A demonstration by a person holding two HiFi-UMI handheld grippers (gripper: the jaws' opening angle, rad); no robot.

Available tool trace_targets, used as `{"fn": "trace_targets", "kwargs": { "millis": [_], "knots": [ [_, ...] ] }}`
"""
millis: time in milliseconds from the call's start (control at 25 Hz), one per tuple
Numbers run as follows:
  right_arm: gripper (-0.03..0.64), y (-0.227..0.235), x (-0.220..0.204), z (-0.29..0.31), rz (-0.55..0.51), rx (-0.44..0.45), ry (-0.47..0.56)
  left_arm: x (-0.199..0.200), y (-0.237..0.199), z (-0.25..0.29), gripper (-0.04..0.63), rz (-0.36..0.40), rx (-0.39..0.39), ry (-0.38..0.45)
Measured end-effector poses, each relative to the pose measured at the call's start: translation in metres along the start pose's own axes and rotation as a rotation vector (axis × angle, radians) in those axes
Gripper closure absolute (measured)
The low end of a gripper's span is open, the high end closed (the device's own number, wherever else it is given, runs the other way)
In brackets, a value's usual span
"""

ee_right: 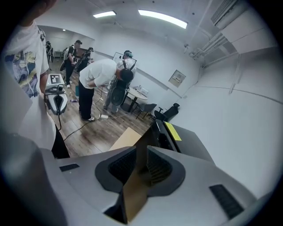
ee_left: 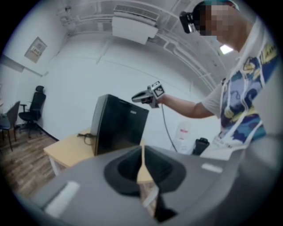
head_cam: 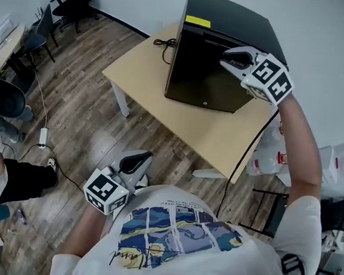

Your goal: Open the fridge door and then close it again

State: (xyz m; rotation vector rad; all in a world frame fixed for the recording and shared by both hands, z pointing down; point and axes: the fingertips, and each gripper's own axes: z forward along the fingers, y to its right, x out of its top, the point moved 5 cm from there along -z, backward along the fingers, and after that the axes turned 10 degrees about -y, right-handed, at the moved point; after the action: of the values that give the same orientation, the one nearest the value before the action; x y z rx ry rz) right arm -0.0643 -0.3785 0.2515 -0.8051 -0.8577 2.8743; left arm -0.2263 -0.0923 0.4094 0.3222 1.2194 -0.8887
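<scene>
Right gripper (head_cam: 228, 59) at the fridge (head_cam: 204, 77), jaws pressed together on nothing.

Both pairs of jaws are closed and empty. The right one is held out at the upper right corner of the black fridge's front. I cannot tell whether it touches the door, which looks shut or nearly so. The fridge stands on the wooden table (head_cam: 145, 71), front toward the person. The left gripper (head_cam: 143, 158) hangs low by the shirt, well apart from it. To open well, catch the door's free edge with the closed tip and follow its arc, so the fridge does not slide.
</scene>
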Motion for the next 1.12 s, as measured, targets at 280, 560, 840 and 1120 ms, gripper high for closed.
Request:
{"fn": "trace_targets", "kwargs": {
  "millis": [280, 560, 840, 1120],
  "knots": [
    [0.549, 0.029, 0.027, 0.047, -0.037, -0.024, -0.123, -0.002, -0.049, -0.015, 0.574, -0.014, -0.031, -0.007],
    [0.54, 0.038, 0.026, 0.079, -0.098, -0.066, -0.27, 0.0, -0.071, -0.013, 0.574, -0.016, -0.044, 0.001],
    [0.548, 0.035, 0.027, 0.088, -0.087, -0.031, -0.337, -0.01, -0.083, -0.018, 0.574, -0.04, -0.055, -0.01],
    [0.554, 0.034, 0.027, 0.088, -0.111, -0.031, -0.361, -0.013, -0.081, -0.008, 0.574, -0.038, -0.083, -0.023]
  ]
}}
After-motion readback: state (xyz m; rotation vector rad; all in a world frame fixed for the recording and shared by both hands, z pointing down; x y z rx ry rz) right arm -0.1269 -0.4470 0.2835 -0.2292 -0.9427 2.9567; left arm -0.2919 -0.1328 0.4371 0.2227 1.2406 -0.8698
